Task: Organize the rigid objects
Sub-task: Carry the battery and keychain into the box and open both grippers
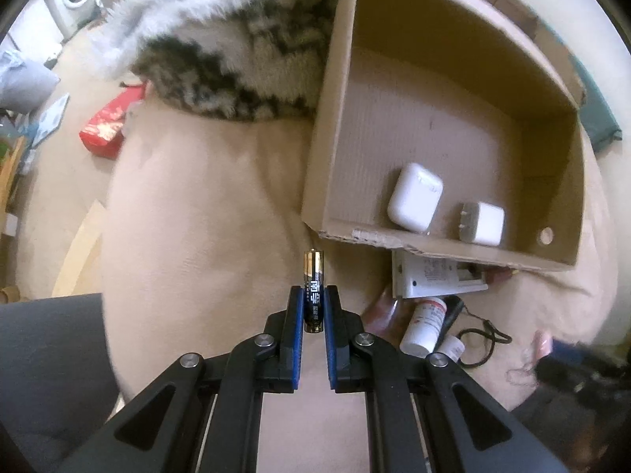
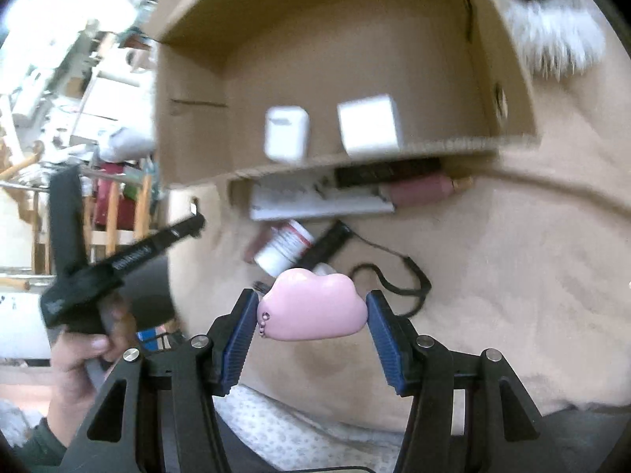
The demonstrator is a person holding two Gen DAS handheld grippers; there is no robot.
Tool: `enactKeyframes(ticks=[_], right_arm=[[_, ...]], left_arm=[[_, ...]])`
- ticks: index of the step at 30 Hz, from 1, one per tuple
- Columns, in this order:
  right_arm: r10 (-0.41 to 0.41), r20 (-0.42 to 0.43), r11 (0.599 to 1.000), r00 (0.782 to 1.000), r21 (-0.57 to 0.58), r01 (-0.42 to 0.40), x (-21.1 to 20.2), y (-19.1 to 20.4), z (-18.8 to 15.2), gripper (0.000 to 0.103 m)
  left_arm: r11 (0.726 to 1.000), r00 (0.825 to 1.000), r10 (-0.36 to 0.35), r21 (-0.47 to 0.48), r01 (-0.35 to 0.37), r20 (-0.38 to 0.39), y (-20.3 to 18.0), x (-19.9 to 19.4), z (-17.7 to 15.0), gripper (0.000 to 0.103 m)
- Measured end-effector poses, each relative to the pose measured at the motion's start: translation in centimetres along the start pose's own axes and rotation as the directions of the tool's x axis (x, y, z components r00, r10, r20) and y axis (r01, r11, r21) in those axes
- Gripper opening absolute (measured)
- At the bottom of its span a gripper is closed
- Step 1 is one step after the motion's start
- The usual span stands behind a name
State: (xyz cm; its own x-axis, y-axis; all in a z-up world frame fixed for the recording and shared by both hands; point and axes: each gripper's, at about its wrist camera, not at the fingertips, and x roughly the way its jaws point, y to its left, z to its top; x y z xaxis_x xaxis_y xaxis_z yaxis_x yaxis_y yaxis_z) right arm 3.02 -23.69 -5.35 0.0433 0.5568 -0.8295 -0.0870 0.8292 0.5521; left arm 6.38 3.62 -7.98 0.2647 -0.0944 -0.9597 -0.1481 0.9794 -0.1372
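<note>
My left gripper (image 1: 314, 291) is shut on a black and gold battery (image 1: 313, 272), which stands up out of the pads above the beige cushion (image 1: 197, 216). The right gripper (image 2: 311, 296) is shut on a pink cloud-shaped case (image 2: 315, 311), with a pad pressing each side. Ahead lies an open cardboard box (image 1: 331, 118) holding a white earbud case (image 1: 414, 197) and a white plug charger (image 1: 483, 222). In the right wrist view the same box (image 2: 189, 118) shows blurred, with the left gripper (image 2: 193, 220) at the left in a person's hand (image 2: 79, 354).
Under the box's near edge lie a white flat device (image 1: 434, 280), a white pill bottle (image 1: 424, 325), a black stick with a cord (image 1: 453, 311) and a pink tube (image 2: 422, 191). A furry patterned blanket (image 1: 221, 51) lies behind the cushion. A red packet (image 1: 106, 126) is on the floor.
</note>
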Motion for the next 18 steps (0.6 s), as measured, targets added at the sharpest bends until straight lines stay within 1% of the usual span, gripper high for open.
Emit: enactKeyframes(ticks=[3, 5, 8, 13, 16, 18], right_arm=[[0.013, 0.058, 1.000, 0.998, -0.028, -0.011, -2.1, 0.7, 0.8, 0.059], [0.017, 0.089, 0.999, 0.996, -0.042, -0.013, -3.0, 1.8, 1.4, 0.059], [0.010, 0.143, 0.998, 0.990, -0.064, -0.001, -4.6, 2.6, 2.7, 0.059], [-0.001, 0.214, 0.998, 0.977, -0.068, 0.016, -6.0, 3.5, 4.8, 0.059], [-0.033, 0.260, 0.994, 0.965, -0.089, 0.058, -6.4, 4.5, 6.2, 0.059], [-0.043, 0.289, 0.993, 0.956, -0.096, 0.073, -6.7, 4.7, 7.1, 0.059]], left_arm=[[1.000, 0.999, 0.001, 0.009, -0.001, 0.046, -0.1, -2.0, -0.2, 0.009], [1.000, 0.998, -0.002, 0.018, 0.001, 0.068, -0.2, -3.0, -0.3, 0.009], [0.999, 0.995, 0.000, 0.039, -0.004, 0.097, -1.2, -4.2, 0.4, 0.009], [0.997, 0.990, -0.006, 0.071, -0.005, 0.144, -2.9, -6.3, 3.4, 0.009], [0.995, 0.985, -0.007, 0.100, -0.010, 0.172, -4.3, -7.0, 4.8, 0.009], [0.993, 0.984, -0.010, 0.115, -0.010, 0.175, -5.1, -7.0, 5.7, 0.009]])
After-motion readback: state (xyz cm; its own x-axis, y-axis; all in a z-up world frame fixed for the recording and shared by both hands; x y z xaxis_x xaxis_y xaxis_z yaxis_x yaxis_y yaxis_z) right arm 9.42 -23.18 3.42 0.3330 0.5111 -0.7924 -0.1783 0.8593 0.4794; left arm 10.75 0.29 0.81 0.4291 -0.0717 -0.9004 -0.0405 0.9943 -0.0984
